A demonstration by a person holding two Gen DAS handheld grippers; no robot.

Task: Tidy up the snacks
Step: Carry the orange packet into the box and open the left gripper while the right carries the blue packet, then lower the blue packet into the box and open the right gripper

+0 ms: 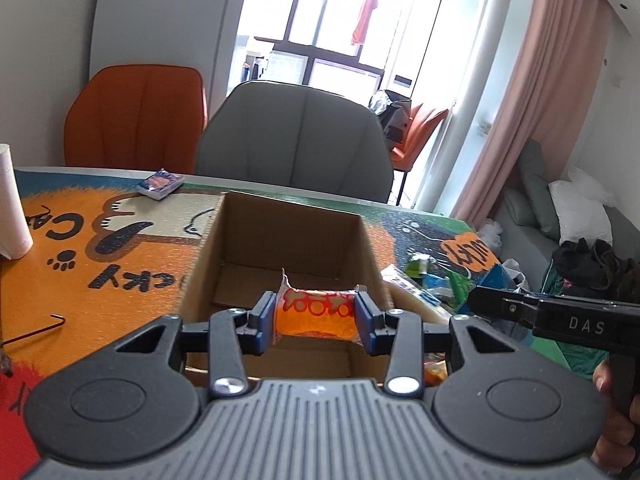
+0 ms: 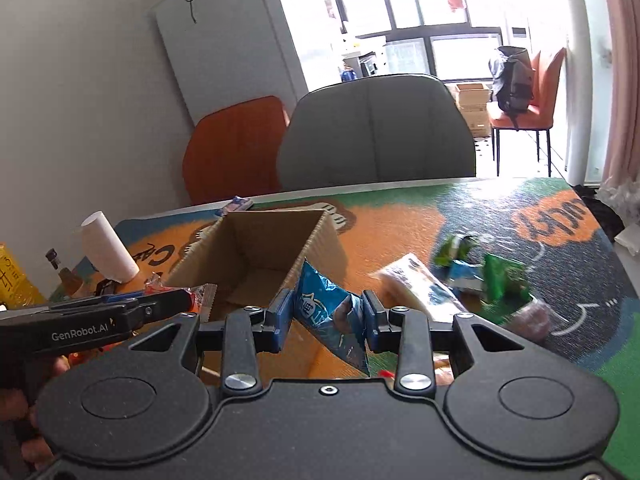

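An open cardboard box (image 1: 288,240) stands on the cartoon table mat; it also shows in the right wrist view (image 2: 256,248). My left gripper (image 1: 315,320) is shut on an orange snack packet (image 1: 316,312) and holds it over the box's near edge. My right gripper (image 2: 326,318) is shut on a blue snack packet (image 2: 332,316) just right of the box. Several loose snack packets (image 2: 480,276) lie on the mat to the right. The left gripper (image 2: 192,300) with its orange packet shows at the left of the right wrist view.
A small blue-orange packet (image 1: 161,184) lies behind the box. A white paper roll (image 1: 10,208) stands at the left, near a bottle (image 2: 66,276) and a yellow item (image 2: 14,280). A bent metal wire (image 1: 36,326) lies on the mat. Grey chair (image 1: 296,136) and orange chair (image 1: 136,116) stand behind the table.
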